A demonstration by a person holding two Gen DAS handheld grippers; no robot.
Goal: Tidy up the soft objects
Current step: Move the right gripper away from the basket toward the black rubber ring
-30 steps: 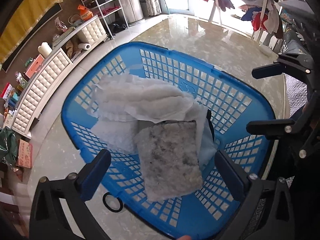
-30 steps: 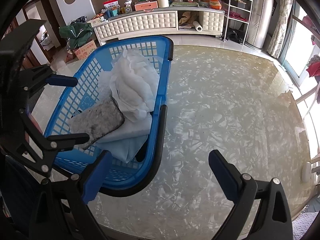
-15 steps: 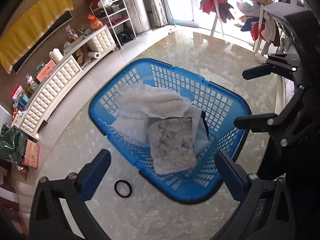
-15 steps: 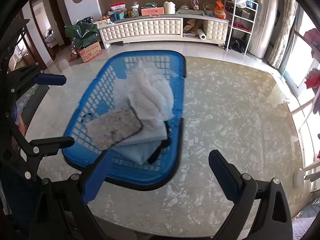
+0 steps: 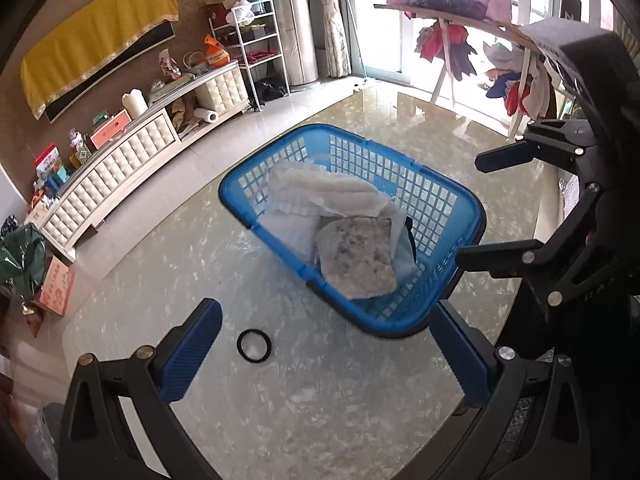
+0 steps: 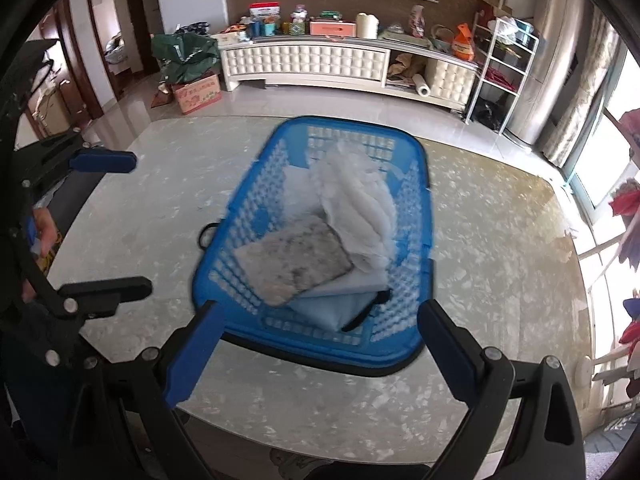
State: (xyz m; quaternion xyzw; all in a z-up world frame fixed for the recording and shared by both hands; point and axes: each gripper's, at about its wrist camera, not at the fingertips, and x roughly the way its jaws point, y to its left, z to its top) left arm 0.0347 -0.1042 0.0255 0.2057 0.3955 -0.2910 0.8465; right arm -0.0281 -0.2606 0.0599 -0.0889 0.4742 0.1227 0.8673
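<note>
Left wrist view: we saw one blue laundry basket (image 5: 432, 196) standing on the marble tabletop (image 5: 320, 392), its long axis running from lower right to upper left, away from us. Inside it we counted four soft pieces: a white quilted cloth (image 5: 328, 196) towards the far end, a speckled grey pad (image 5: 356, 256) lying on top at the near end, a pale blue folded cloth (image 5: 404, 256) under the pad, and a dark item (image 5: 410, 232), mostly hidden, at the right wall. One black ring (image 5: 254, 346) lay on the tabletop just beside the basket's near left corner. The left gripper (image 5: 324, 354) hung above the table with its two blue fingers (image 5: 192, 344) wide apart and empty; the basket lay ahead of the fingertips, not between them.

Right wrist view: the basket (image 6: 416, 216) appeared somewhat blurred, its long axis running nearly straight ahead. The right gripper (image 6: 320, 356) likewise held nothing, its fingers (image 6: 192, 356) spread, and the basket's near rim lay between the two tips.
</note>
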